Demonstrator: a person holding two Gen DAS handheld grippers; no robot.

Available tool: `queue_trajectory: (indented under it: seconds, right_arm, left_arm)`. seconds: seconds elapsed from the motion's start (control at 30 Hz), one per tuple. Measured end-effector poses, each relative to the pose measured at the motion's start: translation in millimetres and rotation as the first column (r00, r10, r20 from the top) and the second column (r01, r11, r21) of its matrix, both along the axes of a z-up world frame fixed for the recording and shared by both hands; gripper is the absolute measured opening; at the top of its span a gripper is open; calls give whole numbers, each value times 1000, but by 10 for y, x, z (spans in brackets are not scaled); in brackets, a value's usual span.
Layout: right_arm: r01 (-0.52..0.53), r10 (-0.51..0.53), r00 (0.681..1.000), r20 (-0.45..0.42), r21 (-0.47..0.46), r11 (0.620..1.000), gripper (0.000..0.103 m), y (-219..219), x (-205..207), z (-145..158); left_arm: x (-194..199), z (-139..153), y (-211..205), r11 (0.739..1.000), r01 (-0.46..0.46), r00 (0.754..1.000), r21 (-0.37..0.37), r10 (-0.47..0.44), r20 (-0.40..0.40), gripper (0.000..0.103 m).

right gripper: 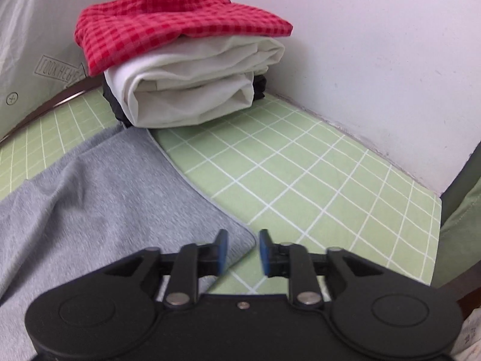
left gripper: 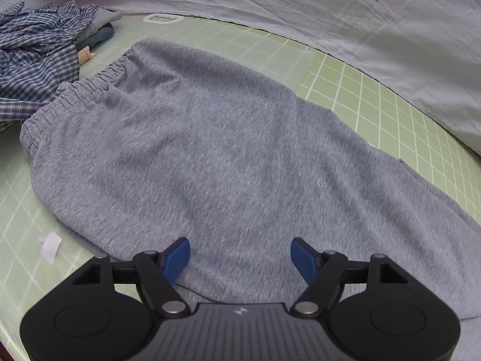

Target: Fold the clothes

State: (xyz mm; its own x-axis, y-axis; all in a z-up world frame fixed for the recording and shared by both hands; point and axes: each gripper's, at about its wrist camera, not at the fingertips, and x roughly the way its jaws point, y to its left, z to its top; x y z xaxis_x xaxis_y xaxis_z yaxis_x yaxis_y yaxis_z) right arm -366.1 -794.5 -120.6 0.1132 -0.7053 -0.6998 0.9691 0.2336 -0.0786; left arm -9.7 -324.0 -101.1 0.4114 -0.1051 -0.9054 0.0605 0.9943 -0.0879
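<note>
The left tool (left gripper: 240,258) hovers open, empty, above the grey knit sweatpants (left gripper: 210,150) spread across the green grid-patterned surface (left gripper: 375,105). The right tool (right gripper: 243,252), parted with nothing between its pads, straddles the pants' hem at lower centre. A folded stack topped by red checked cloth (right gripper: 168,21) sits upper centre.

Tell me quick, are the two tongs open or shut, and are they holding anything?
Left tongs: open wide above the soft grey sweatpants, holding nothing.
Right tongs: open, with the grey sweatpants' corner between them, not gripped yet.
</note>
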Motion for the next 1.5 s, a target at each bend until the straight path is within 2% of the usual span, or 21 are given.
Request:
queue_trajectory:
  seconds: [0.1,0.2,0.4,0.5,0.6,0.67,0.7,0.73,0.77,0.8,1.1,1.23,1.5]
  right_arm:
    - [-107,108,994,28,-22,994,43,89,235,86]
    - [-217,217,974,64,-14,976,36,146,556,100]
    - [-426,427,901,76,-19,904,28,224,1249,123]
    - [-490,490,871,42,-13,872,26,198,1590,70]
    - [-506,506,863,9,6,863,26,125,1778,-11]
    - [-514,514,858,-4,23,857,16,71,1870,-63]
    - [-516,516,857,-5,20,856,7,57,1884,-64]
    - [-517,517,856,-5,15,856,5,47,1888,-59]
    - [-518,518,855,-5,10,855,4,38,1893,-54]
    - [-516,516,857,-1,2,857,2,24,1885,-33]
    - [-481,481,873,82,-17,877,1,-127,1816,134]
    - [-479,479,873,87,-23,877,1,-116,1824,140]
    - [-453,459,873,163,-73,888,0,-217,1818,274]
  left_arm:
    - [52,6,-56,1000,22,1000,3,-22,11,75]
    - [133,31,-192,998,65,997,7,-65,34,75]
    - [377,113,-629,981,188,980,-41,-185,67,73]
    - [498,118,-889,967,249,967,-60,-244,80,70]
    - [611,68,-1144,946,320,945,-56,-315,85,62]
    - [661,2,-1293,929,367,928,-44,-363,77,51]
    - [681,-33,-1350,923,384,922,-38,-380,70,38]
    - [698,-70,-1399,917,397,917,-32,-395,61,18]
    - [714,-101,-1433,914,406,913,-29,-404,53,8]
    - [725,-125,-1453,911,411,911,-27,-410,49,2]
    - [774,-127,-1372,914,401,916,-66,-398,58,0]
    - [780,-86,-1317,924,371,928,-91,-365,76,0]
    - [900,256,-1258,933,337,928,-127,-306,213,0]
